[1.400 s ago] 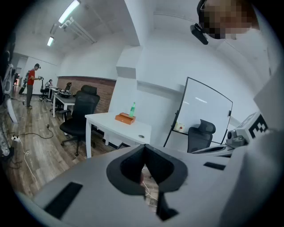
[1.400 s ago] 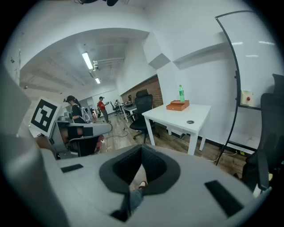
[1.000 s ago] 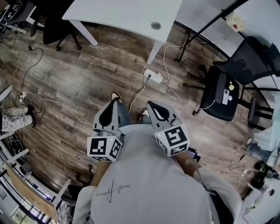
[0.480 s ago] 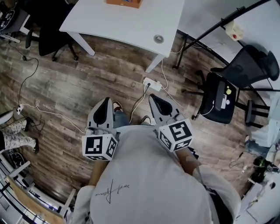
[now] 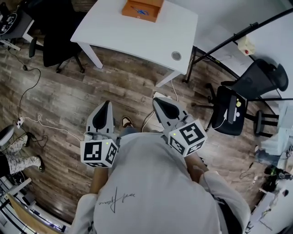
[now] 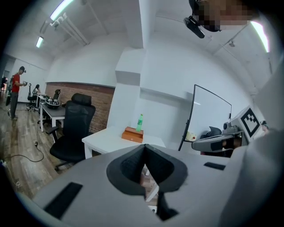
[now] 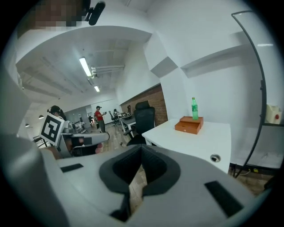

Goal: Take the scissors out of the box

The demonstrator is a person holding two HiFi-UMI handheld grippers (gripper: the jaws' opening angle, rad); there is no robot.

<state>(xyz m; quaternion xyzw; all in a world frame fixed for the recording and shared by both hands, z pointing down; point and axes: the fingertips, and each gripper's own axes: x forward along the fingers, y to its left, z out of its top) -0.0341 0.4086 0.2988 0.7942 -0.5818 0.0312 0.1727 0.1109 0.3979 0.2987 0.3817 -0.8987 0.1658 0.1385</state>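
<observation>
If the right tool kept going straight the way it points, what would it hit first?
Probably the white table, at its near edge by the corner, short of the orange box. The right tool tilts slightly down, so it may pass under to the table leg; depth is unclear.

Orange box (image 5: pixel 143 9), white table (image 5: pixel 123 36), green bottle (image 7: pixel 194 109)

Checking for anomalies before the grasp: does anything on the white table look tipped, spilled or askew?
Nothing stands out. The orange rectangular box sits flat on the white table, the green plastic bottle stands upright by it, and no spill shows.
</observation>
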